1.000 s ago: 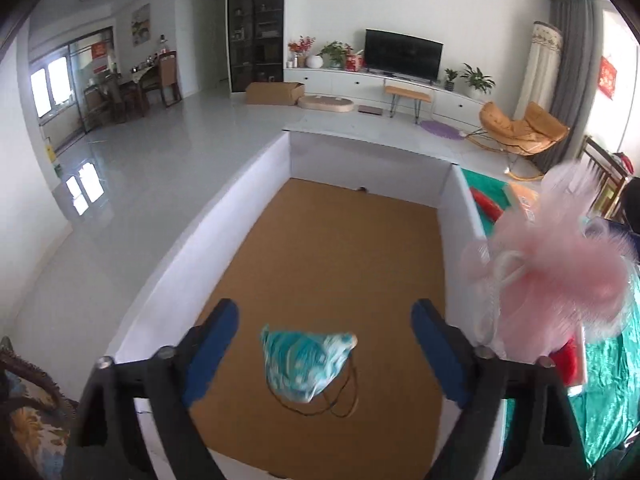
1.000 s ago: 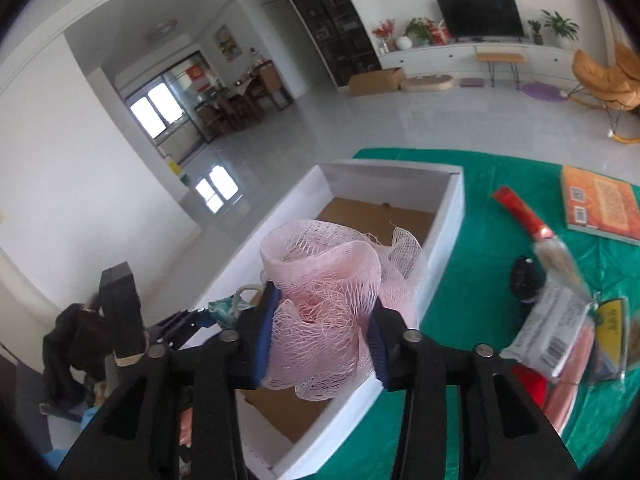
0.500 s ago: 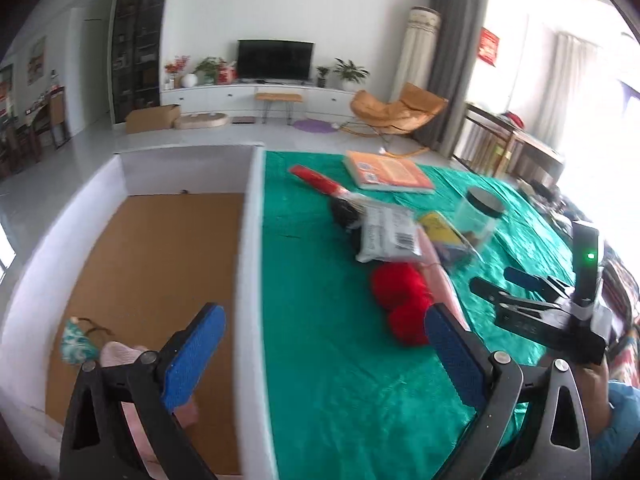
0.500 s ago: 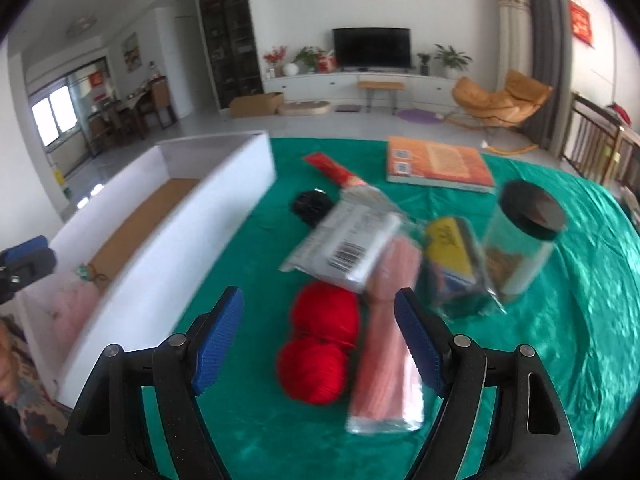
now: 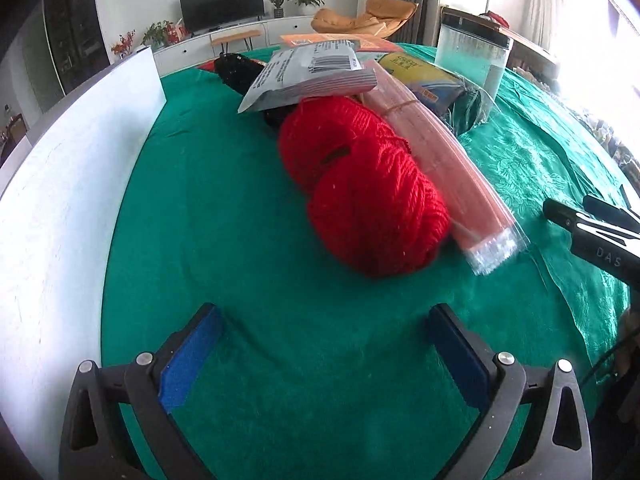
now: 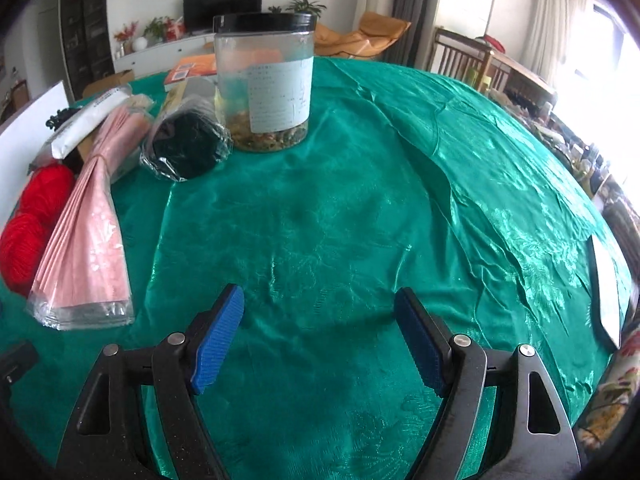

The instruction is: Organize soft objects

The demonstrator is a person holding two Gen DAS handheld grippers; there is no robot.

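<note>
Over the green tablecloth (image 5: 208, 208) | my left gripper (image 5: 320, 352) hangs low, jaws wide apart, empty | red yarn (image 5: 364, 184) ahead of them, near the white box wall (image 5: 68, 184) | my right gripper (image 6: 320, 336) spread, empty, yarn far left.

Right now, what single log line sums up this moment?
left hand-held gripper: open, empty, facing red yarn | right hand-held gripper: open, empty, over green cloth | yarn beside white box wall, ungrasped
</note>
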